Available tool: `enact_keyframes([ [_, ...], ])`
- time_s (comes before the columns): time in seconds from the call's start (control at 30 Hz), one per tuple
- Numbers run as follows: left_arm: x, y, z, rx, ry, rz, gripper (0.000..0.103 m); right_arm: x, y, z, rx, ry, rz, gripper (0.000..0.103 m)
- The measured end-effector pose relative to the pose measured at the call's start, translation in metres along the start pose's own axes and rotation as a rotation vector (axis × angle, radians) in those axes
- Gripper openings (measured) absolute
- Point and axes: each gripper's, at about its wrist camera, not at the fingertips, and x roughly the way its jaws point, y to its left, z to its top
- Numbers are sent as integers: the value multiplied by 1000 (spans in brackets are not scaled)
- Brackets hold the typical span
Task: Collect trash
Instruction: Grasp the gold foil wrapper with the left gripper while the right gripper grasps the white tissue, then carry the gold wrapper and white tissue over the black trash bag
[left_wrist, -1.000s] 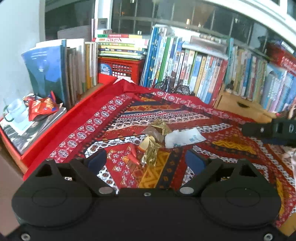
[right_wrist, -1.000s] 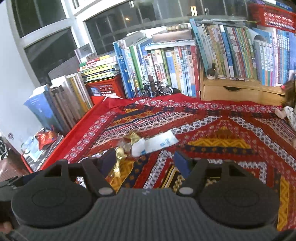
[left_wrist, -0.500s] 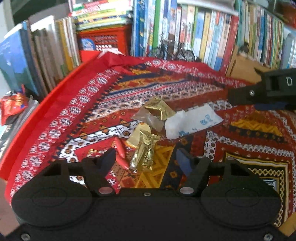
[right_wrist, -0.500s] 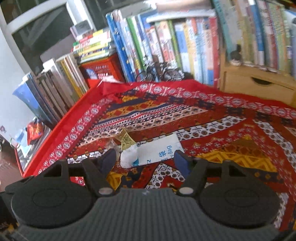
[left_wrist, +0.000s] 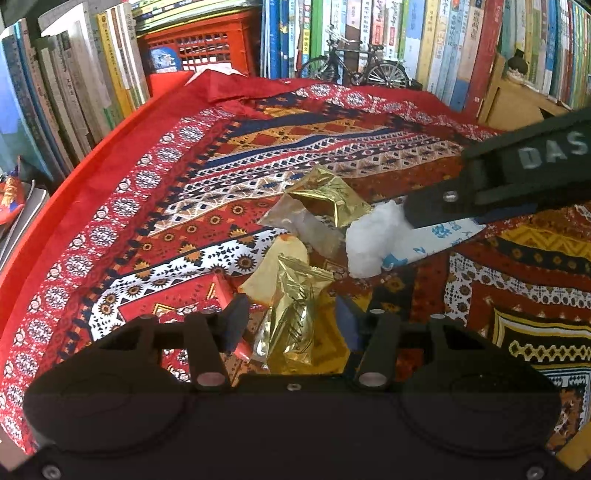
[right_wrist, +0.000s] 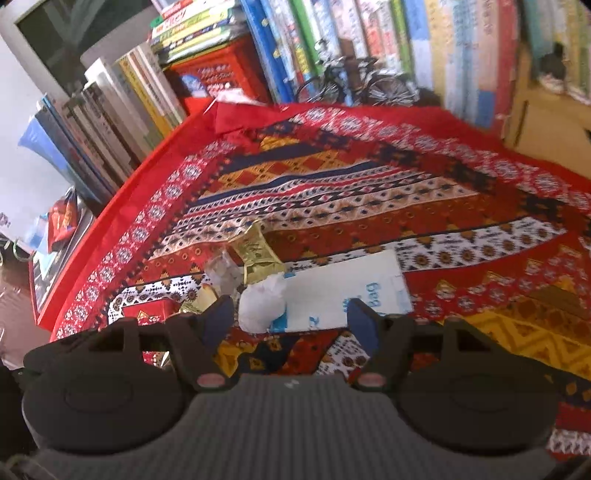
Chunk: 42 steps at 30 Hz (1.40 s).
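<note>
A small heap of trash lies on the patterned red cloth (left_wrist: 155, 192). My left gripper (left_wrist: 291, 325) hangs low over it, jaws closing. A crinkled gold wrapper (left_wrist: 291, 314) stands between the fingers with gaps on both sides, and a thin red wrapper (left_wrist: 224, 290) lies by the left finger. Beyond are a second gold wrapper (left_wrist: 328, 195), a clear wrapper (left_wrist: 295, 221), a crumpled white tissue (left_wrist: 369, 240) and a white paper bag (left_wrist: 439, 236). My right gripper (right_wrist: 291, 321) is open just above the tissue (right_wrist: 262, 302) and bag (right_wrist: 351, 288); its fingers (left_wrist: 443, 206) show in the left wrist view.
Rows of upright books (left_wrist: 66, 92) wall the cloth on the left and back. A red crate (left_wrist: 199, 44), a model bicycle (left_wrist: 351, 70) and a wooden drawer box (left_wrist: 513, 103) stand at the back. A red snack packet (right_wrist: 61, 218) lies on magazines off the left edge.
Both grippers have dropped and moved in on the trash heap. The left jaws have narrowed around the gold wrapper. The right gripper's fingers now reach over the white bag.
</note>
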Motion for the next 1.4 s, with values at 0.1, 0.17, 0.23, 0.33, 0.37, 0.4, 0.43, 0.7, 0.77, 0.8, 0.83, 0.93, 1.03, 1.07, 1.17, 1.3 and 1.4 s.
enact_keyframes([
  [0.1, 4, -1, -1, 0, 8, 10, 47, 16, 4, 2, -13, 36, 29, 74],
  [0.17, 5, -1, -1, -7, 9, 15, 46, 25, 7, 2, -25, 51, 42, 72],
  [0.23, 6, 0, -1, -14, 15, 18, 43, 31, 12, 1, -41, 55, 42, 71],
  [0.33, 8, 2, -1, -34, 20, 20, 38, 41, 16, 1, -49, 67, 50, 69],
  [0.37, 8, 3, -1, -40, 24, 19, 34, 44, 17, 0, -45, 71, 53, 64],
  [0.4, 8, 4, -1, -46, 27, 18, 29, 48, 17, 0, -42, 77, 55, 59],
  [0.43, 7, 4, -1, -52, 31, 17, 27, 50, 18, 0, -41, 83, 55, 47],
  [0.7, -5, 4, -1, -68, 17, 18, 23, 35, 17, -4, -27, 46, 58, 35],
  [0.77, -11, 3, 0, -73, 9, 14, 23, 29, 16, -4, -17, 40, 57, 35],
  [0.8, -14, 2, 1, -75, 5, 13, 23, 27, 15, -5, -12, 39, 58, 35],
  [0.83, -17, 2, 2, -78, 1, 11, 23, 23, 14, -6, -6, 36, 58, 35],
  [0.93, -27, 1, 3, -95, -4, 1, 23, 12, 13, -11, 6, 27, 56, 35],
  [1.03, -37, 2, 3, -115, -1, -6, 23, 2, 13, -16, 24, 25, 61, 35],
  [1.07, -41, 2, 3, -122, 0, -7, 23, -2, 13, -18, 28, 23, 61, 35],
  [1.17, -53, 4, 1, -137, -4, -14, 23, -15, 16, -25, 32, 10, 59, 35],
  [1.3, -70, 4, -5, -139, -9, -23, 23, -34, 20, -36, 46, -15, 56, 35],
  [1.4, -85, 4, -13, -124, -15, -32, 23, -48, 23, -47, 65, -28, 50, 35],
])
